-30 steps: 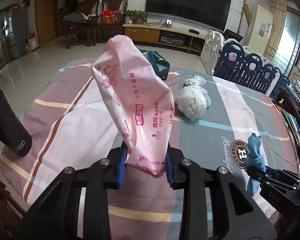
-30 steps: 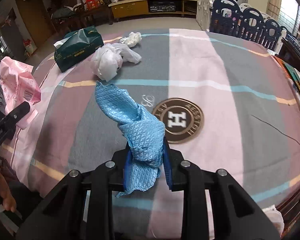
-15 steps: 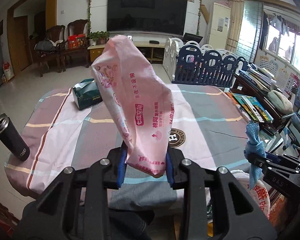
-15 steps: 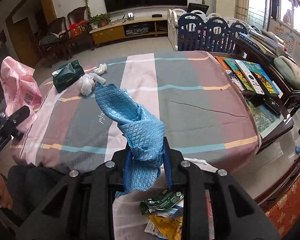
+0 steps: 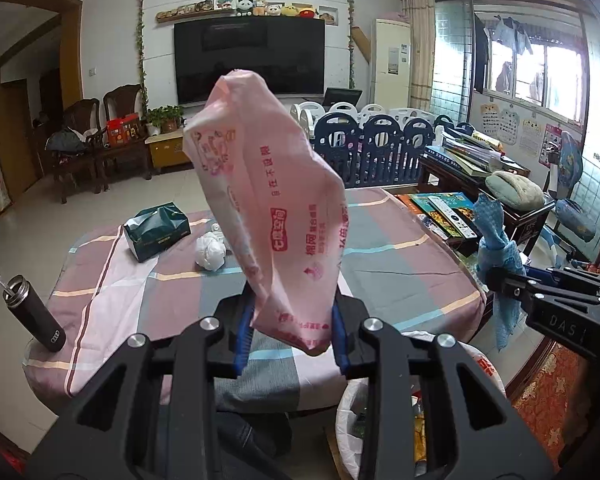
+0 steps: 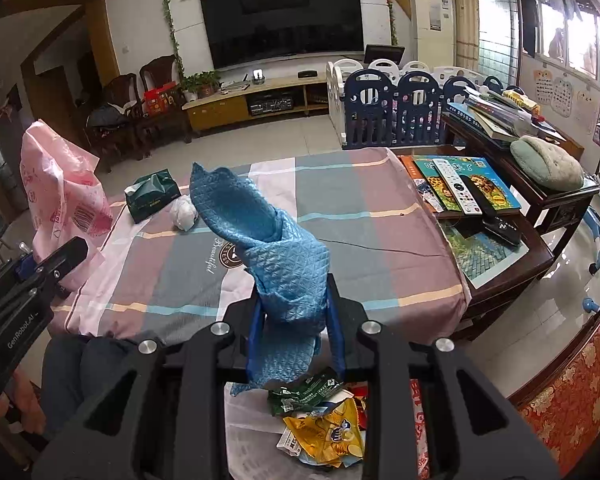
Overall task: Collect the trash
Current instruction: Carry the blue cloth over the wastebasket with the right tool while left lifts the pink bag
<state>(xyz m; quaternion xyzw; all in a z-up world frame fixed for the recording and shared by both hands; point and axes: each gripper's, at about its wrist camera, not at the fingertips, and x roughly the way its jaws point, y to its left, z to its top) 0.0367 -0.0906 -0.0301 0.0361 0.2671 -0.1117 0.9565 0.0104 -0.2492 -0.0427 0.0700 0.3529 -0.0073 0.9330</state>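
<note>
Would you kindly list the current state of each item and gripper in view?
left gripper: shut on pink wrapper
right gripper: shut on blue wrapper
trash bag: open, holding wrappers
tissue pack: open, on table
white crumpled bag: lying uncollected

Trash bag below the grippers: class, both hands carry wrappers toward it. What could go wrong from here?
1. The pink wrapper in the left gripper sits left of the trash bag; released here, it likely lands outside.
2. The blue wrapper in the right gripper is light and may drift off the already heaped trash.
</note>
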